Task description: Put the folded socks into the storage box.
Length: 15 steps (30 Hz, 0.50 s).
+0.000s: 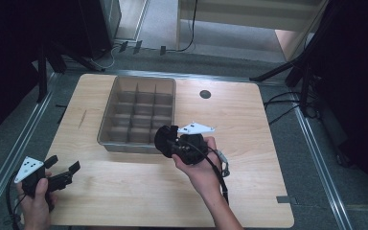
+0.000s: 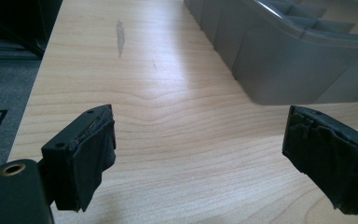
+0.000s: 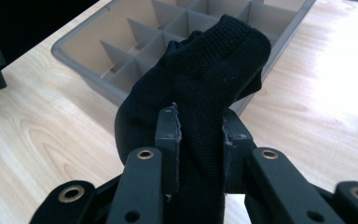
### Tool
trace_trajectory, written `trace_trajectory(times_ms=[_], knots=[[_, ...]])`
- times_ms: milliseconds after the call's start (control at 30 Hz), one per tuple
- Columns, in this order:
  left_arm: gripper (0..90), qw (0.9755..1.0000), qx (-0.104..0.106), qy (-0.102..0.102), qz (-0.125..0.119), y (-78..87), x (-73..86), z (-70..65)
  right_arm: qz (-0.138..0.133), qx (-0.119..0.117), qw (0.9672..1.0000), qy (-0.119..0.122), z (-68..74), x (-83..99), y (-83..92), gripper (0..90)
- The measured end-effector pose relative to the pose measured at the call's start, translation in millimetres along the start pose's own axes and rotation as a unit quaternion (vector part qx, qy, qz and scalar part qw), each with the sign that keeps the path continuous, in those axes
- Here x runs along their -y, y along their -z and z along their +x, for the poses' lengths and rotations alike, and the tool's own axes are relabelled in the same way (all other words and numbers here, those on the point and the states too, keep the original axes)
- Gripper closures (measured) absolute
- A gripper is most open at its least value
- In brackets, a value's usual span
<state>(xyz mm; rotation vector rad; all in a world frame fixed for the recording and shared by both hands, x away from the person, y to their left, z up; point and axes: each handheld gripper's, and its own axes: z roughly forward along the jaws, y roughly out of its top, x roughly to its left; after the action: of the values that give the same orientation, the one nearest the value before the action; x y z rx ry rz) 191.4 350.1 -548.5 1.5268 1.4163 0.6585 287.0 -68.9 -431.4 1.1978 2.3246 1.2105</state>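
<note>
The right gripper pinches a black sock, rolled into a bundle, between its 2 jaws; in the right gripper view the knit fabric bulges out above the pads and hangs down between them. In the high view the sock sits at the near right corner of the grey divided bin, partly over its front rim, with the right hand behind it at about 4 o'clock from the bin.

The bin lies on the wooden table, at about 12 o'clock from the table's middle. It is split into 3 columns of small compartments, and those that can be seen into are bare.

The left gripper is low at the table's near left corner, around 8 o'clock from the bin and well apart from it. Its jaws are spread wide with only bare wood between them. In the left gripper view the bin's wall lies ahead at about 1 o'clock, and a grey scuff mark shows on the wood at about 11 o'clock. The left hand wraps the gripper's handle at the table's edge.
</note>
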Motion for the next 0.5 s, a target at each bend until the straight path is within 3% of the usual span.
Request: trace_trajectory(times_ms=[267, 500], knots=[[9.4, 0.9999, 0.006, -0.002, 0.008, -3.1, 0.4, -0.1, 0.019, 0.001, 0.9998, 0.0, -4.8, -19.5, -17.4, 72.8], [9.4, 0.9999, 0.007, -0.004, 0.011, -4.6, 0.1, -0.4, 0.036, 0.005, 0.9991, 0.02, -5.1, -32.4, -38.0, 72.8]])
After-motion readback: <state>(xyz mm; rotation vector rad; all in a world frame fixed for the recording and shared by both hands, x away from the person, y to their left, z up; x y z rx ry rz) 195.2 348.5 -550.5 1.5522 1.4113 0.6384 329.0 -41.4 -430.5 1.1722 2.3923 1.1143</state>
